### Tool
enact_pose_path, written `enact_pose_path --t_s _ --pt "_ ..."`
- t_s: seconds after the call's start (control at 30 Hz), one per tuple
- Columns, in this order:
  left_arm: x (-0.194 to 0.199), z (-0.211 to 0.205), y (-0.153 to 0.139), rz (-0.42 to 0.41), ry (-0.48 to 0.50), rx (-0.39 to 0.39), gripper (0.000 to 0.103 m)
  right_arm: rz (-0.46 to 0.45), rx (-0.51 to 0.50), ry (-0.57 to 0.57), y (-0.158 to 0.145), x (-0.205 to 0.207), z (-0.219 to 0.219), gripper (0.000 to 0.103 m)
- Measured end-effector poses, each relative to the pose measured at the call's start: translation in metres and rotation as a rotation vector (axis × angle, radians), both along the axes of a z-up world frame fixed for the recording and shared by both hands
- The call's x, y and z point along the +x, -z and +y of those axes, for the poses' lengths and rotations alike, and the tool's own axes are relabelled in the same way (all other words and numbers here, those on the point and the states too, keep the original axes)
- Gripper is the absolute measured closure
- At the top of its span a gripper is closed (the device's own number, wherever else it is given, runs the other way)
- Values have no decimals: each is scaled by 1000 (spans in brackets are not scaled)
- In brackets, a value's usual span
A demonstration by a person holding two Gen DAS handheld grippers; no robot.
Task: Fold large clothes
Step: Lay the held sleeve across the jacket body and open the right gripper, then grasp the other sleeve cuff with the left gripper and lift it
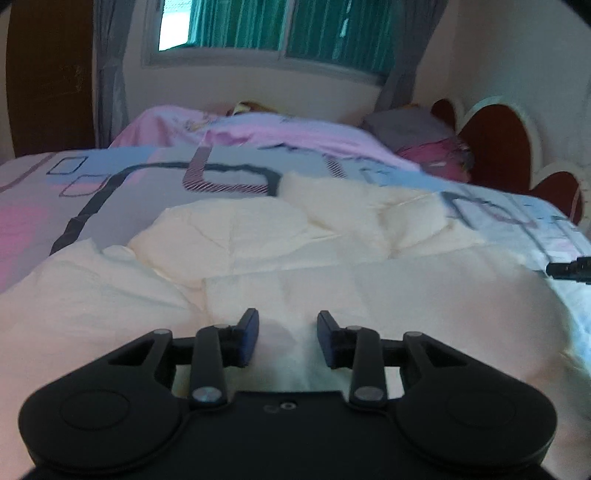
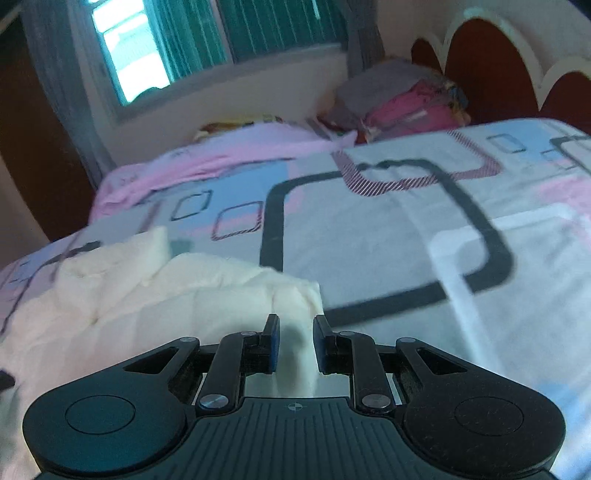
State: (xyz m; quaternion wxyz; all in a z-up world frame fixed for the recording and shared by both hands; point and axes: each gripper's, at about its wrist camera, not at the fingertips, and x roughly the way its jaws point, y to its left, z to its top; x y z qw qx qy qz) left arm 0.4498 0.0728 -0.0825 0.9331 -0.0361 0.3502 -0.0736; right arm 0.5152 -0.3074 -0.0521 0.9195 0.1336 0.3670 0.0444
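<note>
Down at the near edge of the left wrist view, the left gripper (image 1: 287, 338) has its jaws standing apart with a clear gap, and only the cream garment (image 1: 258, 258) shows through that gap; its blue-faced pads (image 1: 248, 338) press on nothing. That garment, a bulky quilted piece, lies rumpled across the bed, spreading from under the gripper toward the middle of the patterned bedsheet (image 1: 110, 184), with a folded lump rising at its far side. At the right edge of this view a black tip of the other tool (image 1: 569, 269) pokes in above the cloth. In the right wrist view, the right gripper (image 2: 296, 341) has its jaws closer together, and a ridge of the same cream garment (image 2: 184, 295) runs up between them, apparently pinched, though blur hides whether the pads truly bite. From there the garment spreads left, and the bedsheet (image 2: 388, 240) with its dark rounded squares lies bare to the right. Farther off sit a pink blanket (image 2: 221, 155), a heap of grey and pink clothes (image 2: 399, 103) by the red headboard (image 2: 487, 62), and a window (image 2: 221, 33) with green blinds. No box or basket is in sight.
</note>
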Motion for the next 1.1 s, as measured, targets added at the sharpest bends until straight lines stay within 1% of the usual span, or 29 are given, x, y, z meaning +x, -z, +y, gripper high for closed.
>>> enact_pose_path --t_s 0.07,0.13,0.2,0.23,0.3,0.33,0.37,0.43,0.47,0.5,0.53,0.6,0.63,0.67,0.7,0.73,0.8,0.9,0.93,1.0,1.1 --pt "-16 -6 -1 -8 15 -7 69 3 9 -25 -2 -25 5 82" --pt "-22 -12 5 9 27 -13 69 20 -17 -54 1 -39 17 82" --pt "-17 -17 21 62 26 21 68 89 -83 -62 19 -37 29 82" --pt "-15 -16 27 72 24 20 68 112 -84 -57 29 -37 30 83" --pt "-11 -17 31 78 15 22 66 115 -66 -36 34 -36 30 83" --pt "-11 -19 29 81 11 31 67 107 -56 -19 29 -39 29 82" --pt "-12 -19 25 75 5 36 65 88 -41 -5 23 -43 26 82" --pt "-21 -16 18 39 -15 34 44 48 -14 20 12 -58 20 82" --pt "-28 -12 15 21 -39 39 24 44 -16 29 10 -64 17 82" --pt "-35 -8 13 8 -72 51 11 38 -15 40 7 -74 15 82" --pt "-42 -1 10 -6 -107 61 11 36 -11 53 5 -81 12 82" --pt "-56 19 8 -6 -161 40 12 33 0 82 2 -97 5 82" --pt "-65 33 8 -2 -202 21 13 33 -1 99 0 -105 3 71" --pt "-75 48 8 4 -247 0 15 29 -6 118 -2 -112 3 28" --pt "-84 63 9 13 -290 -14 19 8 -13 131 -6 -116 3 14" --pt "-95 79 11 25 -339 -25 21 -14 -13 129 -8 -121 3 11" --pt "-117 114 15 46 -446 -49 27 -2 -18 127 -9 -123 6 12" --pt "-150 164 21 69 -611 -98 30 4 -28 123 -10 -120 15 12" --pt "-160 178 21 68 -657 -123 30 8 -28 115 -10 -117 20 15" --pt "-183 205 22 49 -747 -186 30 15 -39 94 -9 -112 33 15" --pt "-204 235 20 11 -837 -263 31 15 -37 56 -10 -101 56 15"
